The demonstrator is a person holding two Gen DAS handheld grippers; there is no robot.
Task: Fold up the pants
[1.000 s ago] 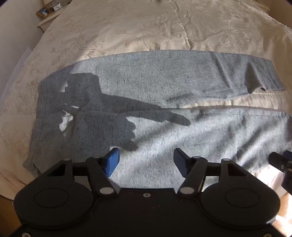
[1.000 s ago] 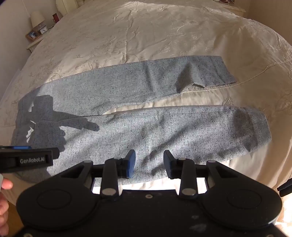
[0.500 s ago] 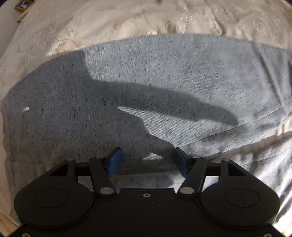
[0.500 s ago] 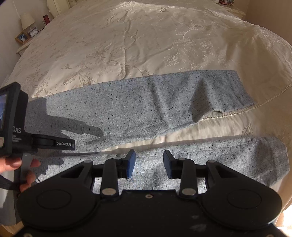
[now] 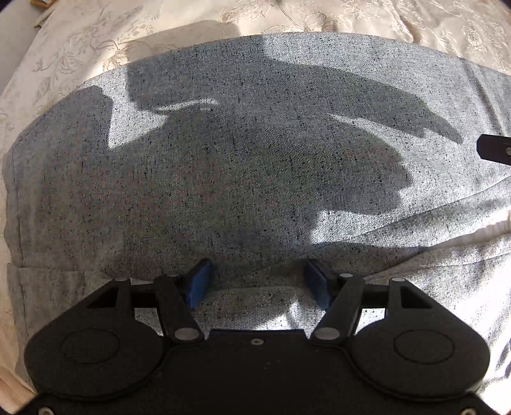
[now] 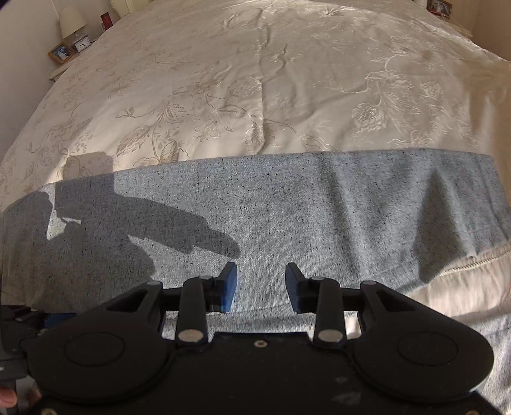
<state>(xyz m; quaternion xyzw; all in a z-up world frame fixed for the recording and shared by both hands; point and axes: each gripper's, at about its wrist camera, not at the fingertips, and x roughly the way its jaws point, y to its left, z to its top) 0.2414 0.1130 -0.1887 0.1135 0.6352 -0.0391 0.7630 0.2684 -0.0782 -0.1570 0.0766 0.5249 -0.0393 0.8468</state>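
On the bedspread (image 6: pixel 255 79), pants (image 5: pixel 239 159) run off-frame; left tool (image 5: pixel 258 281) and right tool (image 6: pixel 260 284) gape wide.

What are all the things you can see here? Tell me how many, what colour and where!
pants: 1, speckled grey, spread flat on the bed, right under both grippers
bedspread: 1, cream with stitched flowers, covering the bed under the pants
lamp: 1, pale shade, on the nightstand at far left
picture frame: 1, wooden, on the nightstand beside the clock
clock: 1, small with a white face, next to the lamp
red item: 1, by the lamp, too small to tell what it is
left gripper: 1, black with blue pads, open just over the pants
right gripper: 1, black with blue pads, open over a pant leg
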